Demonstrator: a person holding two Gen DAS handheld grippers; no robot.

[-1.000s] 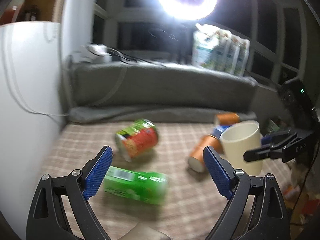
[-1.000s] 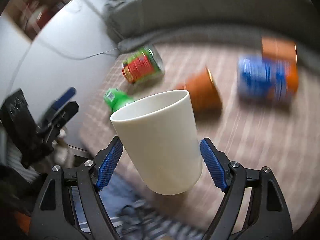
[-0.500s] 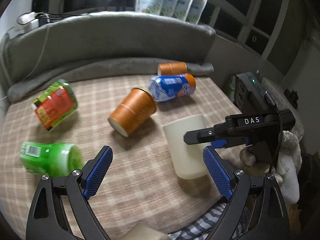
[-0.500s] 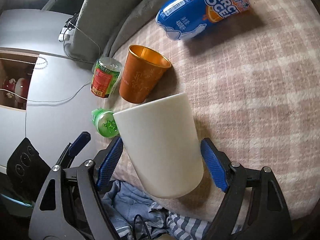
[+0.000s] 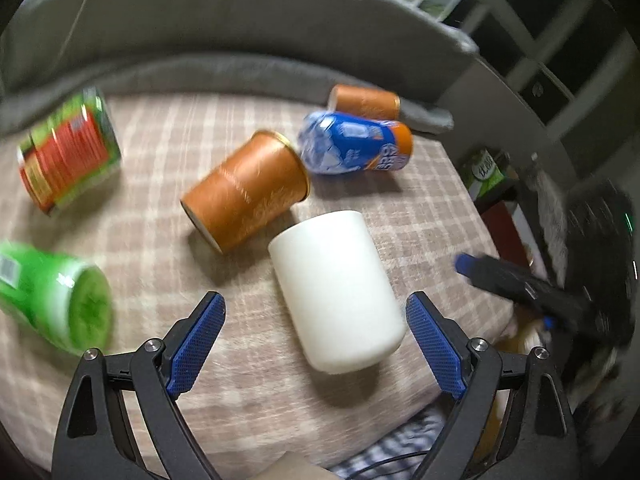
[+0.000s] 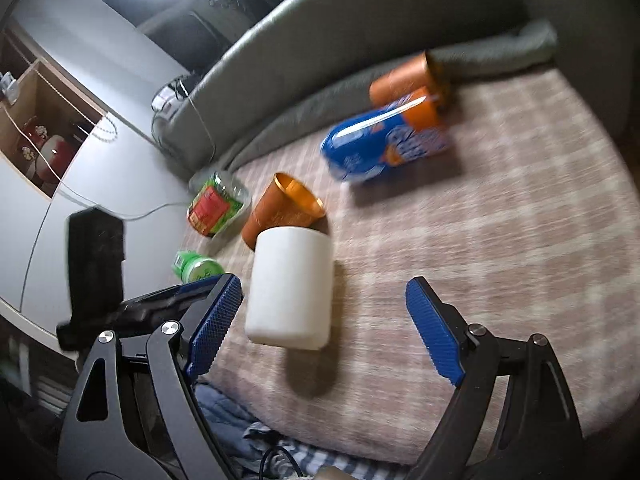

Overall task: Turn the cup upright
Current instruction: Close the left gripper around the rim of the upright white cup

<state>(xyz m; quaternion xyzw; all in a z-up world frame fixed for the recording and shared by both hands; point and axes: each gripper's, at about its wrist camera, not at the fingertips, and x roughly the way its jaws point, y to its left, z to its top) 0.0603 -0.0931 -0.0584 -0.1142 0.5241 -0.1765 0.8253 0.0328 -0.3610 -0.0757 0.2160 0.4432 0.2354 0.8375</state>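
Right wrist: white cup [image 6: 290, 288] upright.

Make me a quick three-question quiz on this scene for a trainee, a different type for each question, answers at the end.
1. True or false: the right claw is gripping the white cup.
2. Which thing lies closest to the white cup? A) the nearer orange cup B) the green bottle C) the blue and orange can
3. Fill in: ___ orange cups lie on their sides on the plaid blanket.

Key
1. False: the claw is open and clear of the cup.
2. A
3. Two: the nearer orange cup and the far orange cup.
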